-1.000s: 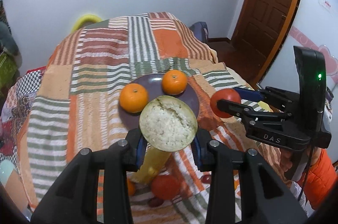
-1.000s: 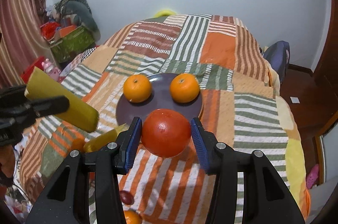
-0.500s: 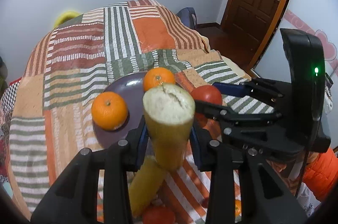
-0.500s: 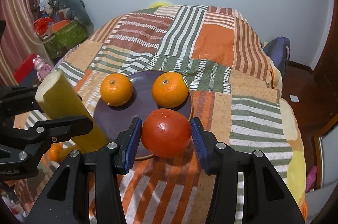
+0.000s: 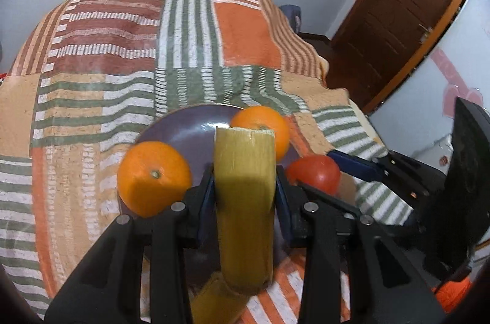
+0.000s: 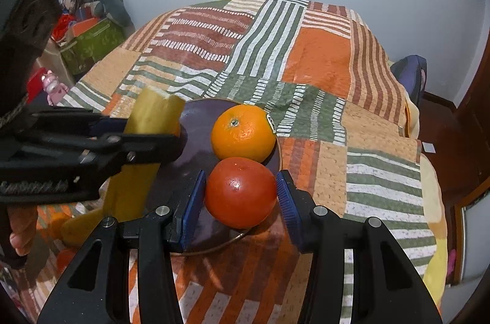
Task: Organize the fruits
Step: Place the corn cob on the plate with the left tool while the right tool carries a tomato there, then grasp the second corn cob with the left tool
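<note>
left gripper (image 5: 245, 192): I have the jaws clamped on a yellow-green cut cane-like stalk (image 5: 245, 201), held over the dark purple round plate (image 5: 190, 128) to set it down.
right gripper (image 6: 240, 198): jaws gripping the round red tomato (image 6: 240, 192) at the plate's near rim, beside the round orange (image 6: 243, 132).
second orange (image 5: 154, 178): on the plate's left side.
surface: patchwork striped cloth (image 6: 309, 64).
hidden: stalk's lower end is cut off; loose fruit below the left gripper is too blurred to name.

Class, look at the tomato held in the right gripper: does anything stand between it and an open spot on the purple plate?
Nothing visible blocks it. The tomato sits in the right gripper over the near rim of the purple plate. One orange lies just behind it, and the left gripper holds a yellow stalk to the left.
</note>
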`<state>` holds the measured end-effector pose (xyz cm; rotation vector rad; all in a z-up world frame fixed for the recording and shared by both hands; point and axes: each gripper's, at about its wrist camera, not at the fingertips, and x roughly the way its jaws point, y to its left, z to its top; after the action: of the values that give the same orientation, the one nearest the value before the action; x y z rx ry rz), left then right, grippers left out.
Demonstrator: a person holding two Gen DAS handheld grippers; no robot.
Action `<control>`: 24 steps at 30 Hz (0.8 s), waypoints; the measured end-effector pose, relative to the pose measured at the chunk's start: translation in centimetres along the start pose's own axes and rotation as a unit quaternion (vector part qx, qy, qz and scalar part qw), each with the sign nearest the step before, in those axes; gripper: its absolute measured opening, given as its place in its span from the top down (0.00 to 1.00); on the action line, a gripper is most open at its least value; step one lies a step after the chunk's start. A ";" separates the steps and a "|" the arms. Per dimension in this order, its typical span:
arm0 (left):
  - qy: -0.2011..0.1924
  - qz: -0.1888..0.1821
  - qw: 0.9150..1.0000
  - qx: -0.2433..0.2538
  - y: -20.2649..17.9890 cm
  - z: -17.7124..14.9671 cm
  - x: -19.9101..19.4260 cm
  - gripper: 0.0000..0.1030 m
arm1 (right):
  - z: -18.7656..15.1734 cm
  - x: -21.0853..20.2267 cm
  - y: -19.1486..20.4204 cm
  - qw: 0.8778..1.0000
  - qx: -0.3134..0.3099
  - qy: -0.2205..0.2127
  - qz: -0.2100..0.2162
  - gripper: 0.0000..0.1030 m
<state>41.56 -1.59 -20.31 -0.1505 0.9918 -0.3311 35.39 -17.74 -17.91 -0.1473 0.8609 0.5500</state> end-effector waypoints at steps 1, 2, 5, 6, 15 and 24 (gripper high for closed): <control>0.000 0.005 1.000 -0.002 0.3 0.1 0.3 0.65 | 0.1 0.2 0.0 1.000 -0.003 0.002 0.000 0.57; 0.002 0.012 1.000 -0.005 0.6 0.2 0.7 0.65 | 0.1 0.4 0.0 1.000 -0.004 0.004 0.001 0.57; 0.013 0.024 0.999 -0.017 1.4 0.5 1.7 0.65 | 0.2 1.1 0.2 1.000 -0.008 0.010 0.002 0.57; 0.011 0.022 0.999 -0.022 1.6 0.7 1.9 0.65 | 0.2 1.3 0.3 1.000 -0.009 0.012 0.003 0.57; -0.015 0.033 0.999 -0.003 0.8 1.1 0.2 0.65 | 0.4 2.6 0.7 1.000 -0.011 0.024 0.014 0.56; -0.034 0.084 0.994 0.060 -0.6 -2.5 -3.7 0.64 | 0.3 2.0 1.1 1.000 -0.009 0.024 0.002 0.55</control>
<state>37.47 -0.81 -18.54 0.0302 0.9084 -0.2296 36.04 -15.91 -19.09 -0.1764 0.9021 0.5594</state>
